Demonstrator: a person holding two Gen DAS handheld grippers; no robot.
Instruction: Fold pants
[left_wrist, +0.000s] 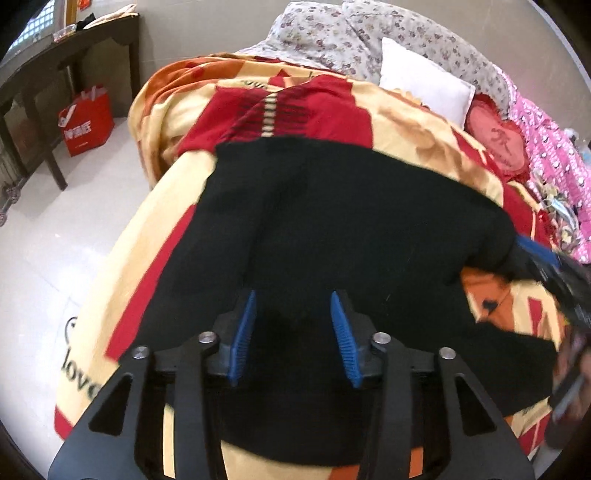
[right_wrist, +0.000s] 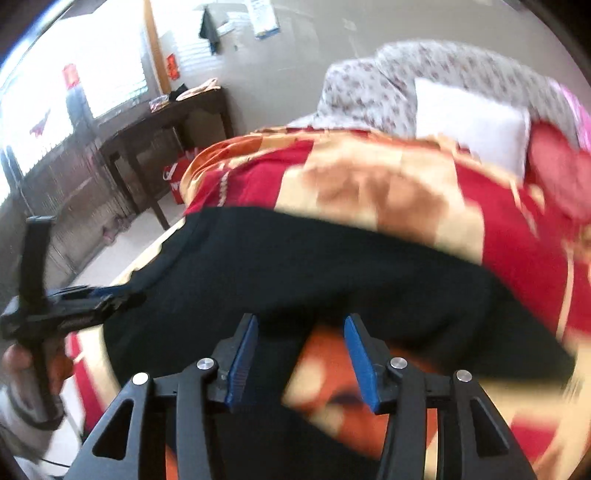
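Note:
The black pants lie spread on a red, yellow and orange blanket on a bed. My left gripper is open, its blue pads just above the pants' near part, holding nothing. My right gripper is open above the pants, where a fold leaves a patch of orange blanket showing. In the left wrist view the right gripper appears at the right edge by the pants' corner. In the right wrist view the left gripper reaches in from the left at the pants' edge.
A white pillow, a red heart cushion, a floral quilt and pink bedding lie at the bed's far end. A dark wooden table and a red bag stand on the tiled floor at left.

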